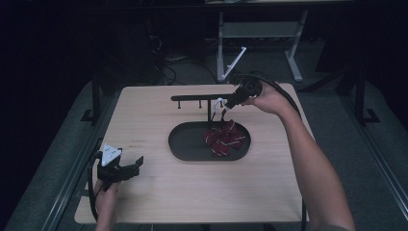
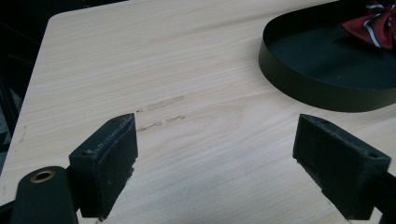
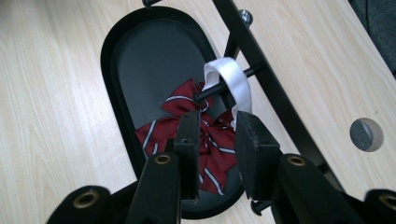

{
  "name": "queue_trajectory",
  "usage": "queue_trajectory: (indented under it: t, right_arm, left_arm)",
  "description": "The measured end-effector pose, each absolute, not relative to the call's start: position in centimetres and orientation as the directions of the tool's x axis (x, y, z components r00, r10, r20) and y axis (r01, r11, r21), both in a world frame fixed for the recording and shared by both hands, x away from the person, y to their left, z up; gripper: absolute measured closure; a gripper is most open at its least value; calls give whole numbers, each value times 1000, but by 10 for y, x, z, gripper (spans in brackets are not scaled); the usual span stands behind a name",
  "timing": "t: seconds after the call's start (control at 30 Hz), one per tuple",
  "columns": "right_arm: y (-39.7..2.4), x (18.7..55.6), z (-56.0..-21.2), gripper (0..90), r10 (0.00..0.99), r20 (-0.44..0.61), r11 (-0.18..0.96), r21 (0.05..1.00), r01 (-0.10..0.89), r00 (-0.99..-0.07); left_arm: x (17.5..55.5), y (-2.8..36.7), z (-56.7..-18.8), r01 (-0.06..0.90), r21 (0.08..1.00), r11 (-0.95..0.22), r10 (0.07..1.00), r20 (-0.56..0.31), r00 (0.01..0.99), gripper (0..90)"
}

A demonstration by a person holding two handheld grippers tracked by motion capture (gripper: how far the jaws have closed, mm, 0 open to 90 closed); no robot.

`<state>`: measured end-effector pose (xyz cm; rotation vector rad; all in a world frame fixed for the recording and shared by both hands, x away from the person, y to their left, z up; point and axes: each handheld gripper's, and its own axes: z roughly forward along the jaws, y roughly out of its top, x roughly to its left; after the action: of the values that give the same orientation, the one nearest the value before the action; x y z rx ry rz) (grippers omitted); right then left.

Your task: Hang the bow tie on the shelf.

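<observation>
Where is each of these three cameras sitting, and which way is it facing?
High view: above the person's side, looking forward and down on the table; both forearms and grippers show.
Left gripper view: rides the left gripper, low over the table, facing the tray; its open jaws show.
Right gripper view: rides the right gripper, looking down on the rack, white strap and bow.
All three share the tray and bow.

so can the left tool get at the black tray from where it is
Probably yes. The left tool sits open and empty over bare table, and nothing lies between it and the tray's near wall. The right tool works at the rack on the far side, out of that path.
</observation>
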<state>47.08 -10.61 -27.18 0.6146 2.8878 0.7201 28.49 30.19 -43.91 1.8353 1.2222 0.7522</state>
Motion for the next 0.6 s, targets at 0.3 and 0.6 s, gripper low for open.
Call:
queue_trajectory:
  t: [0.3, 0.6]
  right_arm:
    - [-115, 466, -274, 671, 412, 13, 791, 491, 365, -911]
    - [-123, 461, -278, 635, 419, 23, 785, 493, 375, -908]
  left_arm:
    - [285, 301, -439, 462, 857, -227, 931, 52, 361, 135]
    - [285, 301, -439, 465, 853, -238, 929, 59, 366, 135]
